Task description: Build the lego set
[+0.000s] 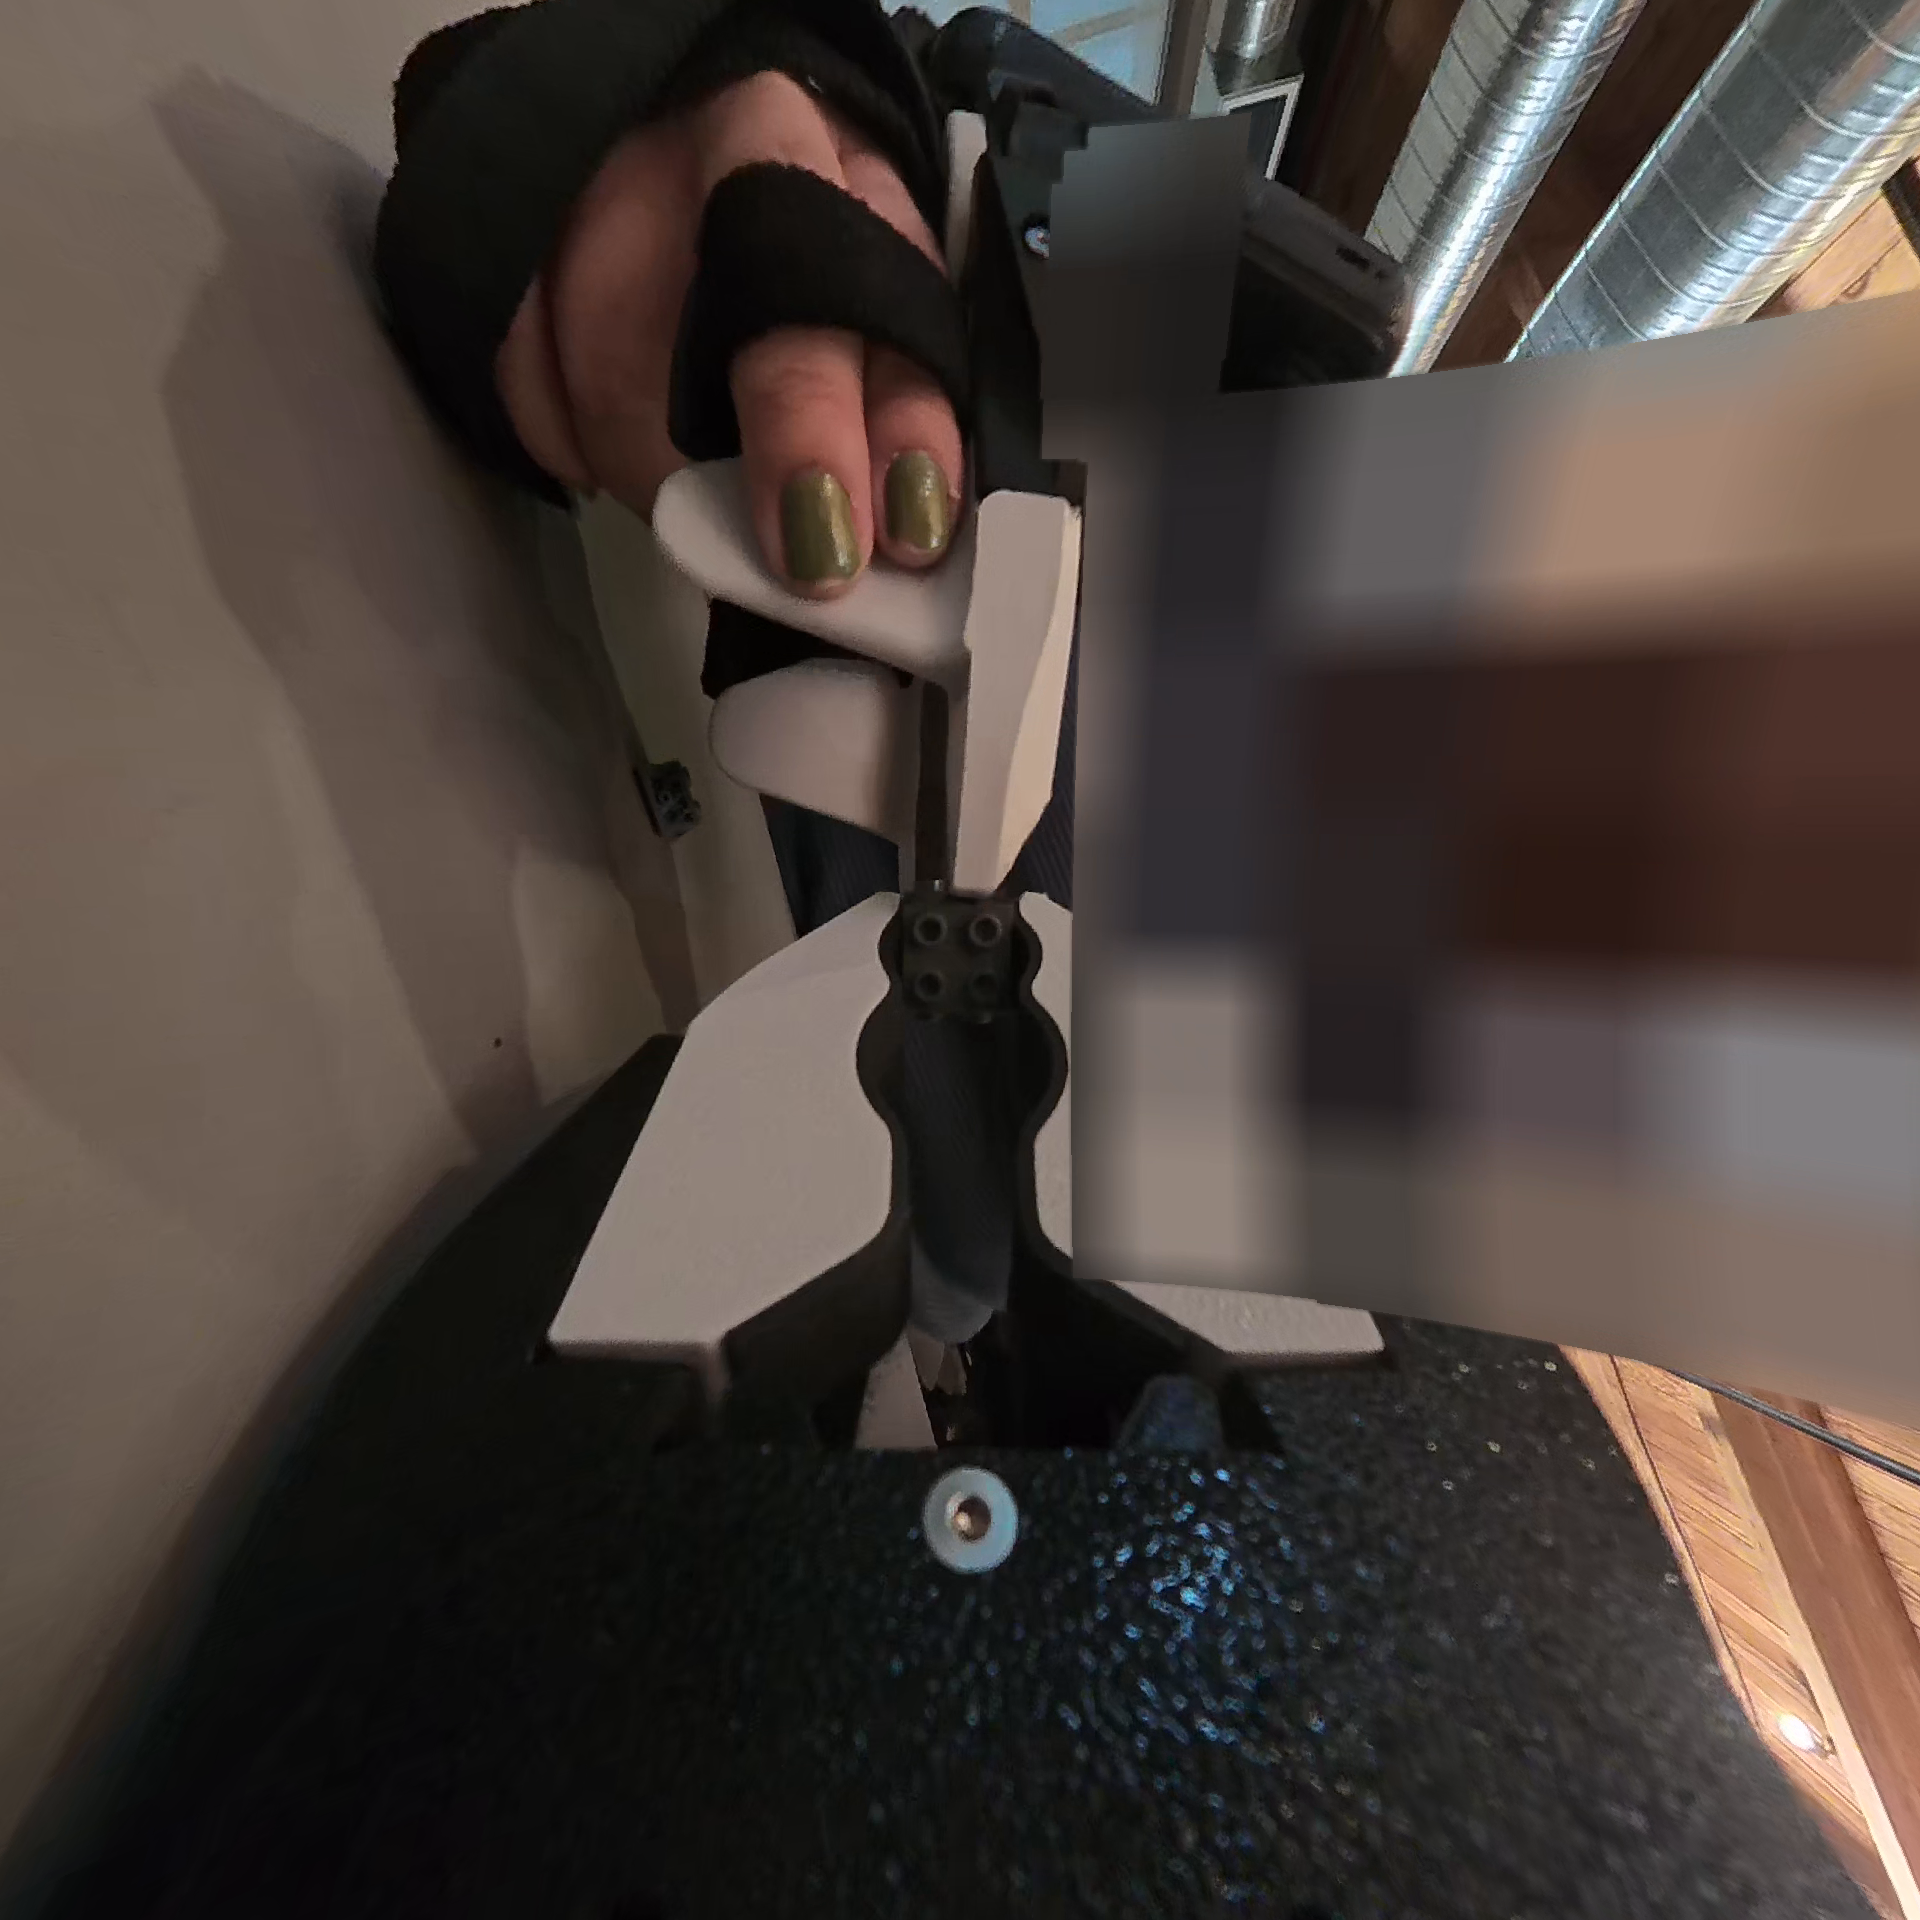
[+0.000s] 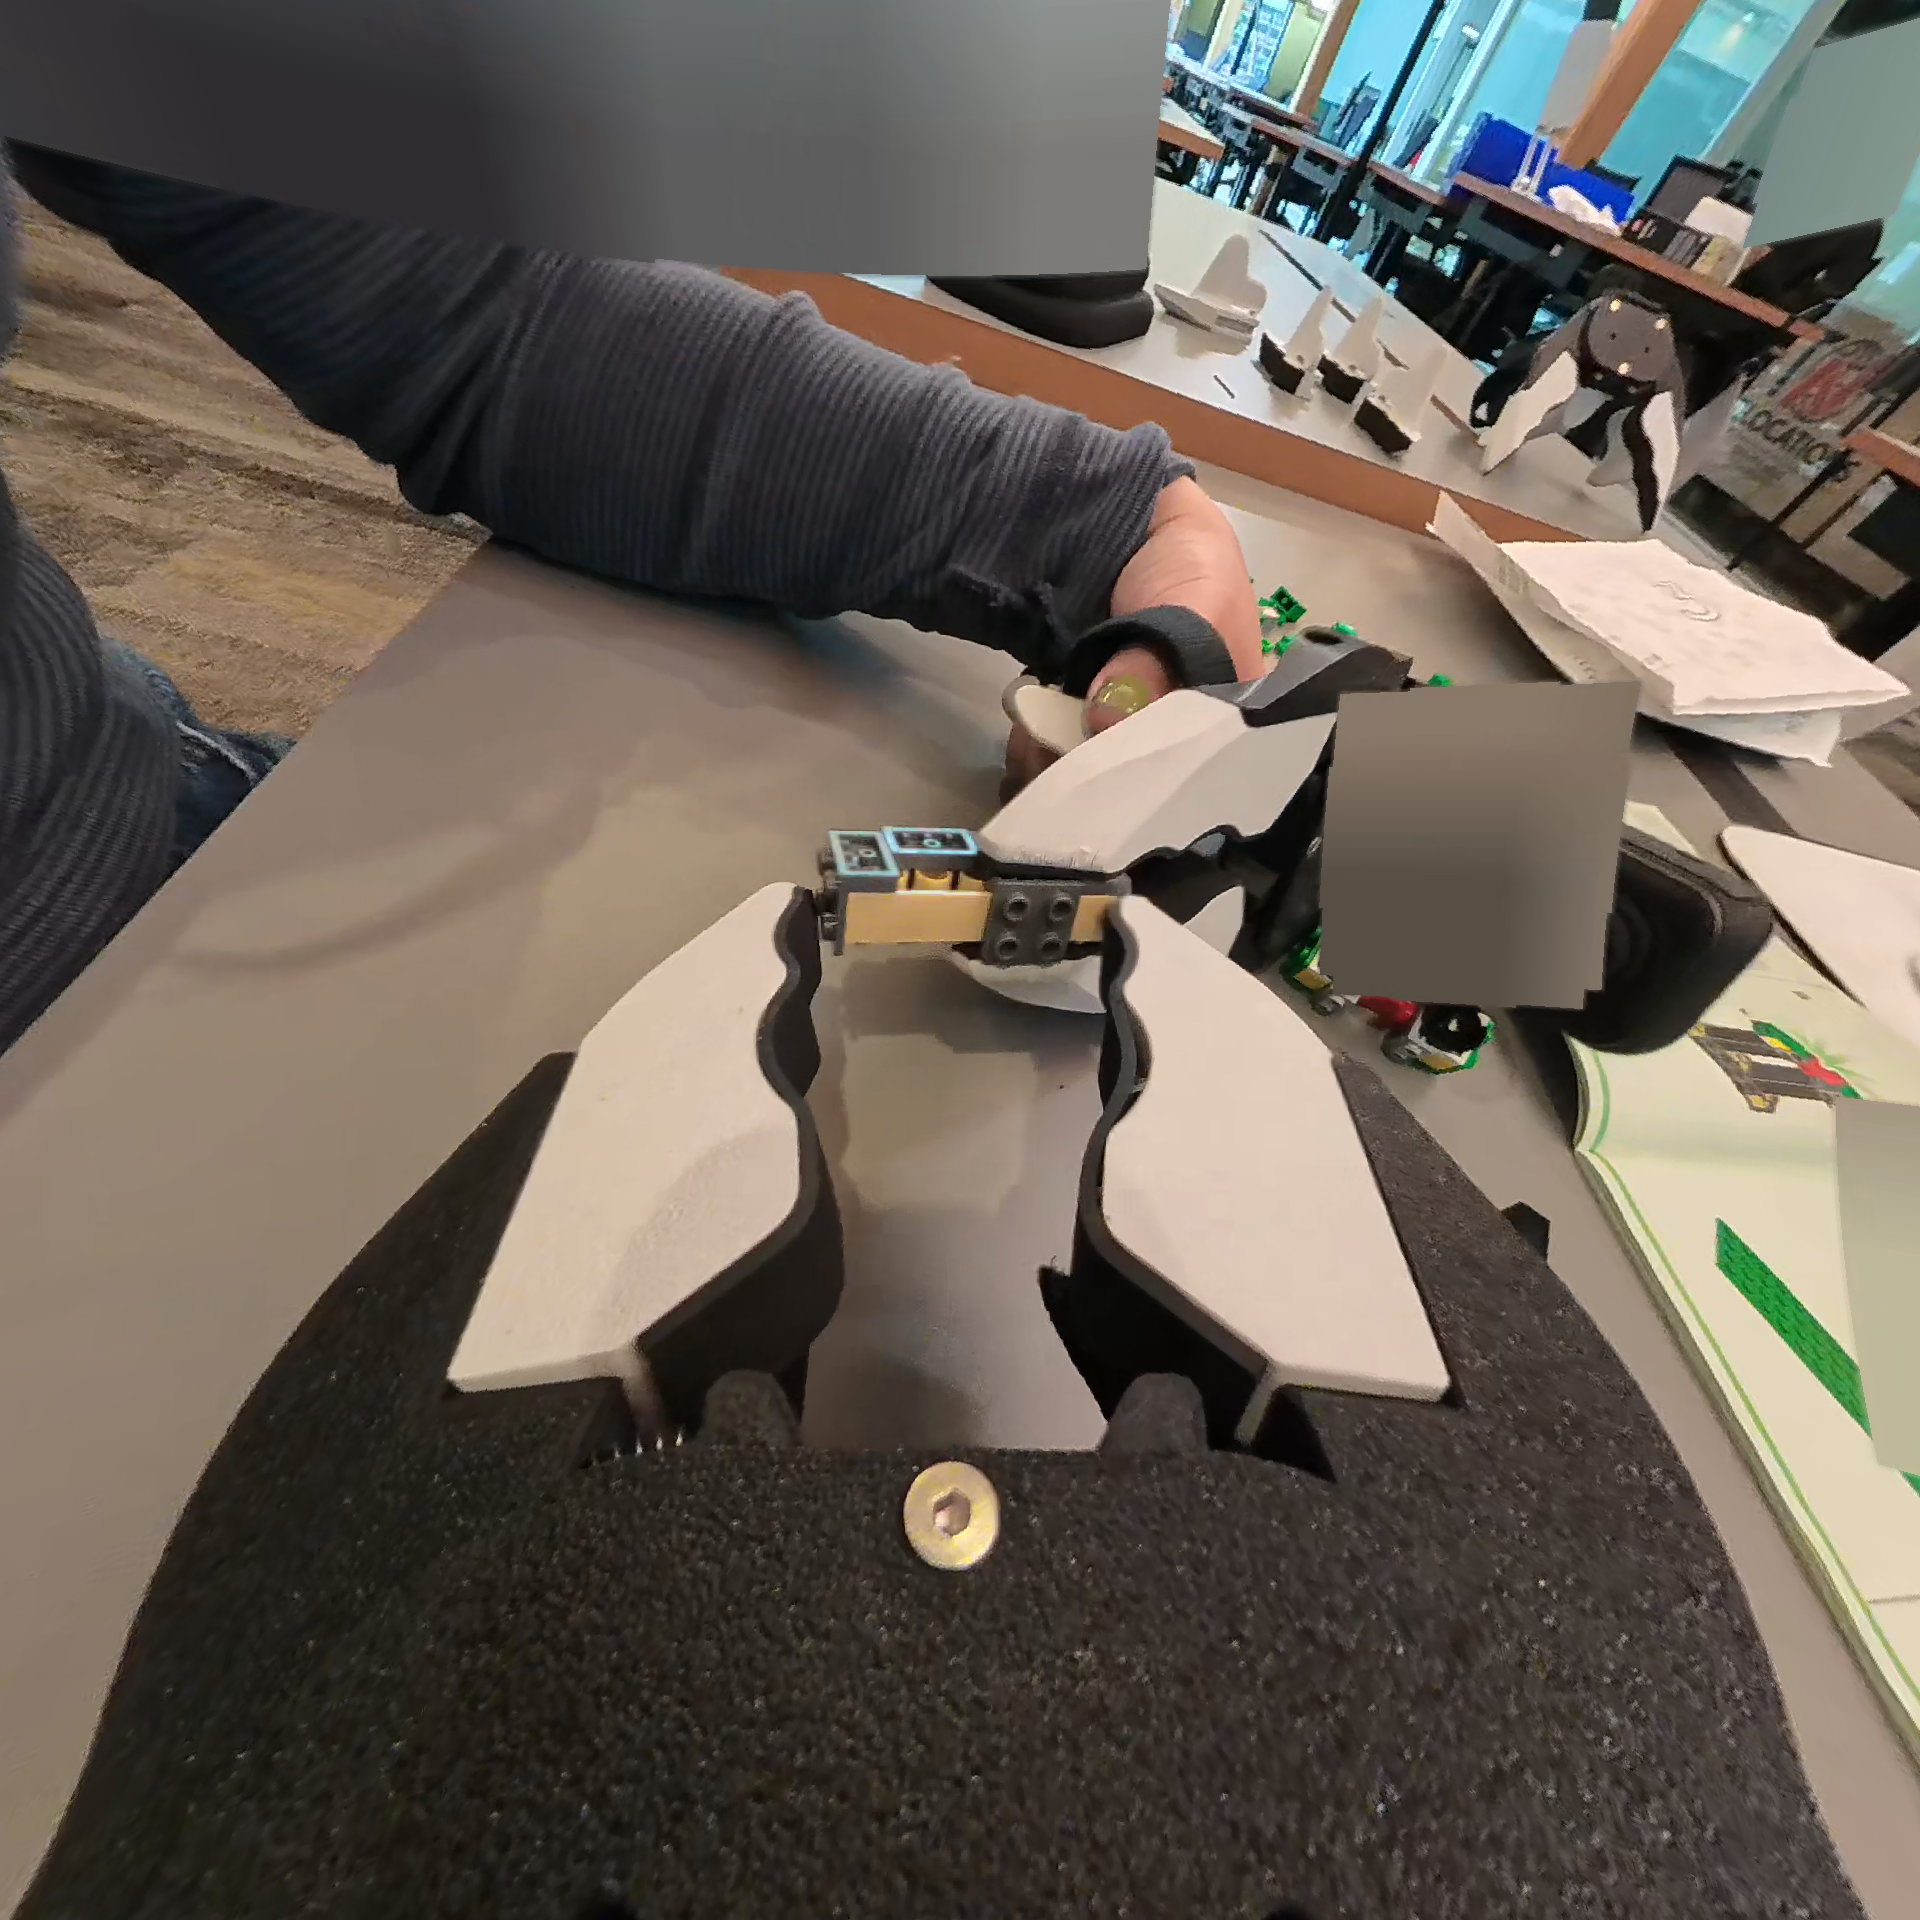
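— Closest to the lens in the right wrist view, what do you get?

— Black grainy body with a silver screw (image 2: 951, 1529) at 6 o'clock, then the right gripper (image 2: 961, 914) reaching toward 12. Its jaws stand wide apart.

— Holding anything?

— The lego assembly (image 2: 914, 920) lies crosswise between the tips, one tip just beside each end. It is a tan bar with a dark grey brick (image 2: 1029, 920) on its side and blue-grey plates on top. Whether the pads press on it or only flank it, I cannot tell.

— And the other claw?

— The left gripper (image 2: 997, 914) enters from 3 o'clock, rolled on its side, with one white finger above the bar and one below. It is clenched on the assembly, above the grey table (image 2: 520, 779). The left hand (image 2: 1184, 582) sits at 1 o'clock, in a dark ribbed sleeve (image 2: 675, 395).

— Does the left wrist view agree?

— Yes. Its fingers are nearly together, with the dark grey brick pinched at the tips. At 12 o'clock a white finger (image 1: 1003, 675) of the right gripper points down onto the brick, and the right hand (image 1: 727, 343) rests on the white trigger.

— What else is on the table?

— An open instruction booklet (image 2: 1714, 1299) at 4 o'clock, loose green pieces (image 2: 1283, 608) at 1 o'clock beside the left hand, and white paper bags (image 2: 1683, 634) at 2 o'clock.
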Demonstrator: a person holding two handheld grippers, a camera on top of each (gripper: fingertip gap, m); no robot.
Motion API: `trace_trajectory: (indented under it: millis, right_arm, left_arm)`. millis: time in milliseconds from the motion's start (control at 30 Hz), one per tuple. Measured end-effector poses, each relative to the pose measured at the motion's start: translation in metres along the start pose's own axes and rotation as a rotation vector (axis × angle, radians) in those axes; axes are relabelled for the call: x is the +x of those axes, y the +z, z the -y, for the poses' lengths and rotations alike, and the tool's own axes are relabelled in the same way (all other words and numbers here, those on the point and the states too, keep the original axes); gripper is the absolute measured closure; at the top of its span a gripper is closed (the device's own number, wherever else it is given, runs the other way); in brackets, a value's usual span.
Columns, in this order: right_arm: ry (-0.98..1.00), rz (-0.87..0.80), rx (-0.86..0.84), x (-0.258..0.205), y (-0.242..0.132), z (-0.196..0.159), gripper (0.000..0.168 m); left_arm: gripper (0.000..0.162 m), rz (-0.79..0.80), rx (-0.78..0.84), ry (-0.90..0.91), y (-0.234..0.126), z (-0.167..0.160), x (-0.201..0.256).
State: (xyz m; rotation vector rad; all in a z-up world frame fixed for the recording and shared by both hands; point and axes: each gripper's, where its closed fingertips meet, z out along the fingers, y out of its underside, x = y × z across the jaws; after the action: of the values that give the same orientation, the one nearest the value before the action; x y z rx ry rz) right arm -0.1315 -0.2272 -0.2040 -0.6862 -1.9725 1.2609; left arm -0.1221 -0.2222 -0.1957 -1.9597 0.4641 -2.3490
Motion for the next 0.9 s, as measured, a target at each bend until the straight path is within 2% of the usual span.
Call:
trace_trajectory:
  millis: [67, 467, 500, 533, 733, 900]
  right_arm:
    - [-0.014, -0.006, 0.017, 0.000, -0.002, 0.002, 0.122]
    - [0.015, -0.027, 0.013, 0.007, -0.003, 0.000, 0.123]
    - [0.018, -0.041, 0.011, 0.009, -0.004, -0.001, 0.123]
    - [0.022, -0.054, 0.013, 0.012, -0.004, -0.001, 0.123]
    - [0.044, -0.112, 0.027, 0.024, -0.010, -0.002, 0.123]
    - [0.068, -0.182, 0.040, 0.040, -0.021, -0.005, 0.123]
  left_arm:
    - [0.146, -0.006, 0.014, 0.014, -0.001, 0.002, 0.002]
    - [0.145, -0.005, 0.067, 0.019, -0.004, 0.008, 0.002]
    - [0.140, 0.003, 0.089, 0.023, -0.006, 0.011, 0.001]
    - [0.127, 0.008, 0.113, 0.025, -0.007, 0.014, 0.001]
    - [0.114, 0.001, 0.214, 0.082, -0.016, 0.024, 0.007]
    - [0.097, 0.127, 0.429, 0.286, -0.036, 0.041, 0.013]
